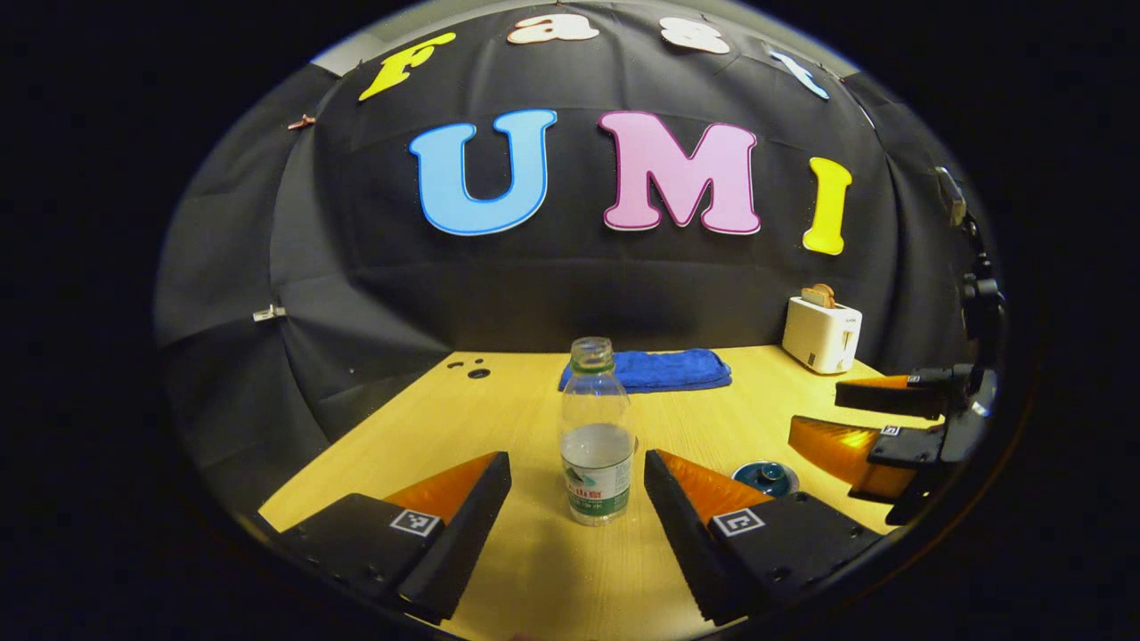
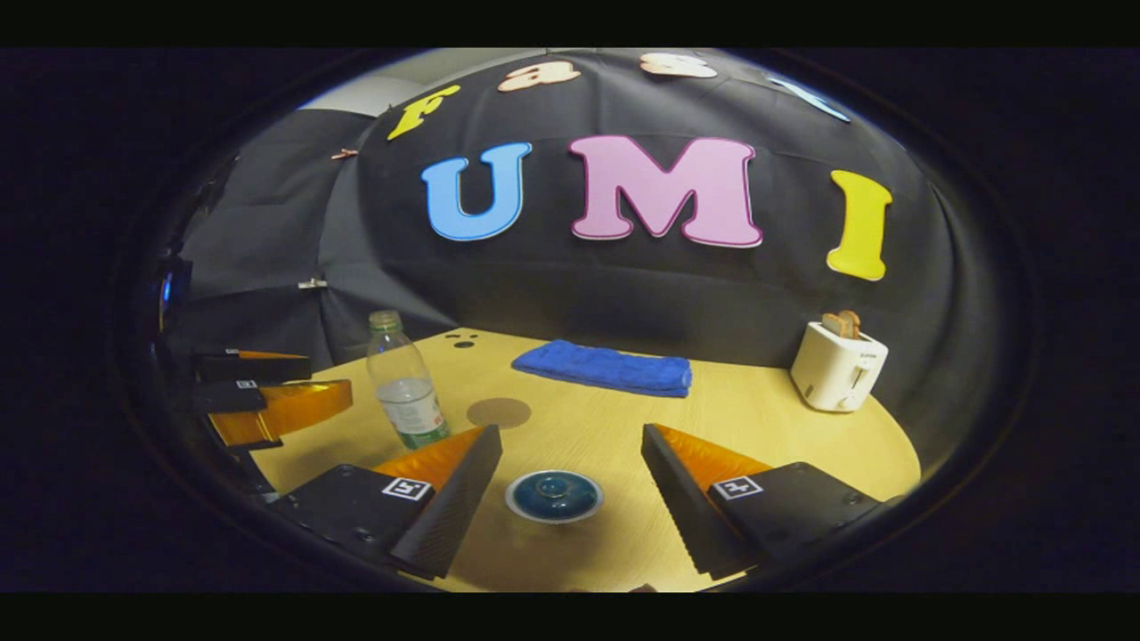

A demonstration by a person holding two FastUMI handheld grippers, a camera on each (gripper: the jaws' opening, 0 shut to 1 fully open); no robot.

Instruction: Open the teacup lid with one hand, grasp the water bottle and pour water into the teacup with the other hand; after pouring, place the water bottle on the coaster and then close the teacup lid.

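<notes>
While both grippers hover with fingers spread, nothing is grasped: the right gripper (image 2: 570, 472) must descend on the teacup lid (image 2: 553, 495); the left gripper (image 1: 577, 494) faces the water bottle (image 1: 597, 436) at twelve o'clock.

Light falls from above onto the pale wooden table (image 1: 534, 570), which is the brightest surface in both views, while the black cloth behind it stays dim and darkens further toward the round edges. The water bottle (image 1: 597, 432) standing on that table is sharp in the left gripper view, with small highlights on its clear shoulder and only a faint, soft shadow at its base. Fisheye distortion bows the table's far edge and bends the cloth wall into a dome; the right gripper view is slightly softer.
</notes>
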